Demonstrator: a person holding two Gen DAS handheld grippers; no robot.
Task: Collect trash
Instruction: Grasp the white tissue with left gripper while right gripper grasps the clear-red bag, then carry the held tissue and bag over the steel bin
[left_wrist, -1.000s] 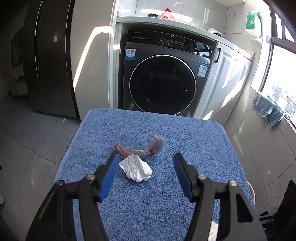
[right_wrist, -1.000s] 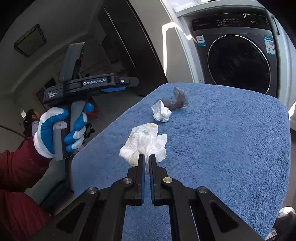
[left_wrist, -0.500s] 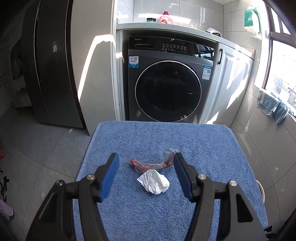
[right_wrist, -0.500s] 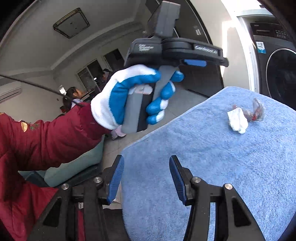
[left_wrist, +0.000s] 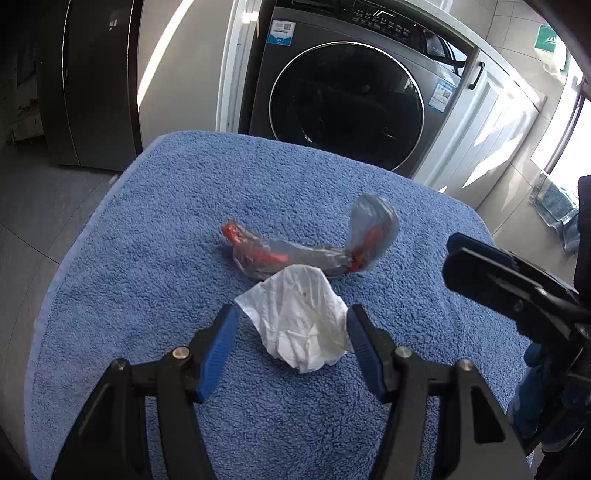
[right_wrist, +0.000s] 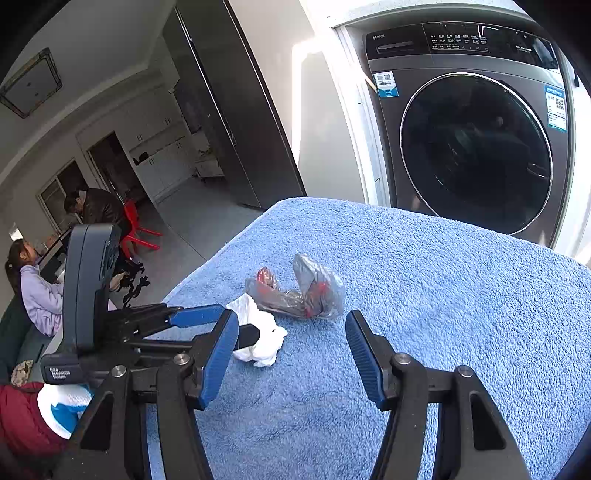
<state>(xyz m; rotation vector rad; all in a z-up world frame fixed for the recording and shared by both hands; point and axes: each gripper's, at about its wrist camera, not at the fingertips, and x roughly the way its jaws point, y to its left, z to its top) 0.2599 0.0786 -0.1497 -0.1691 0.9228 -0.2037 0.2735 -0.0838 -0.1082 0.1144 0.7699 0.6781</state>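
A crumpled white tissue (left_wrist: 301, 317) lies on a blue towel-covered table (left_wrist: 184, 229). My left gripper (left_wrist: 290, 332) is open, its blue fingers on either side of the tissue, not closed on it. A clear plastic wrapper with red print (left_wrist: 314, 243) lies just behind the tissue. In the right wrist view the tissue (right_wrist: 260, 334) and the wrapper (right_wrist: 299, 291) lie ahead; my right gripper (right_wrist: 291, 345) is open and empty, close to the wrapper. The left gripper (right_wrist: 207, 325) shows there at the tissue.
A grey front-loading washing machine (left_wrist: 347, 96) stands behind the table, white cabinets (left_wrist: 491, 122) to its right. The table's left edge (right_wrist: 207, 266) drops to a grey tiled floor. Two people sit far left near a red chair (right_wrist: 135, 229).
My right gripper opened and let go of a larger tissue, now out of view, then swung back toward the wrapper. My left gripper moved down and forward around the small tissue.
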